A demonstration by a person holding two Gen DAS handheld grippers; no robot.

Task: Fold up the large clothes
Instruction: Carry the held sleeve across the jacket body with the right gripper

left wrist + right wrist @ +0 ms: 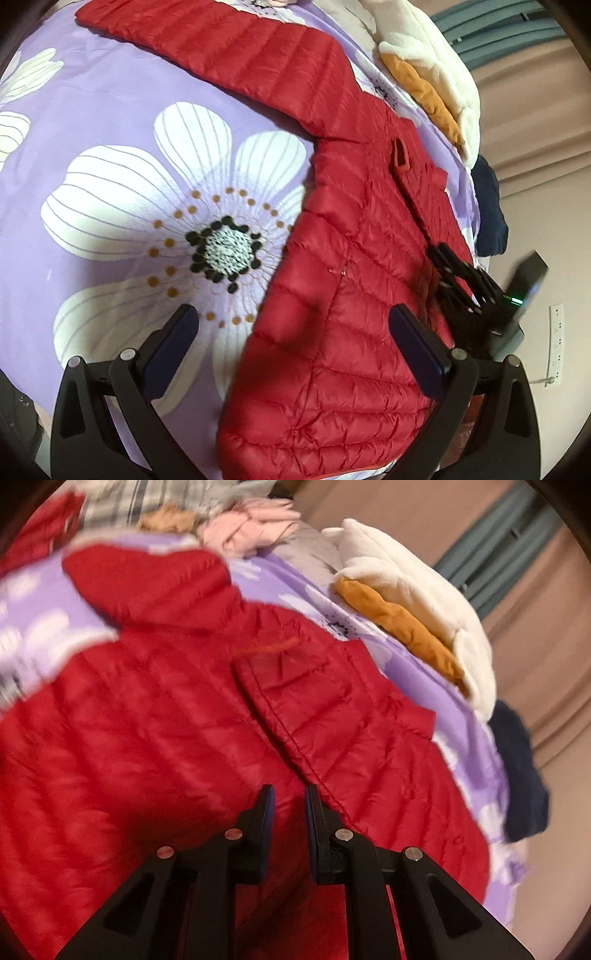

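**Jacket fold: right side gripped, left side pending**

The red jacket (pixel 332 280) lies spread on the floral bedsheet (pixel 110 122). The right gripper (pixel 289 812), jaws narrow, pinches jacket fabric. The left gripper (pixel 293 332) hovers, jaws wide, over the hem. Next move, likely: close the left gripper on the edge, then fold inward.

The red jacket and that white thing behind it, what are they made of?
The red jacket looks like thin, slightly shiny nylon or polyester shell, quilted in puffy stitched channels, so probably down or synthetic fill. The white garment looks like soft matte fleece or plush, fuzzy with thick rounded edges.
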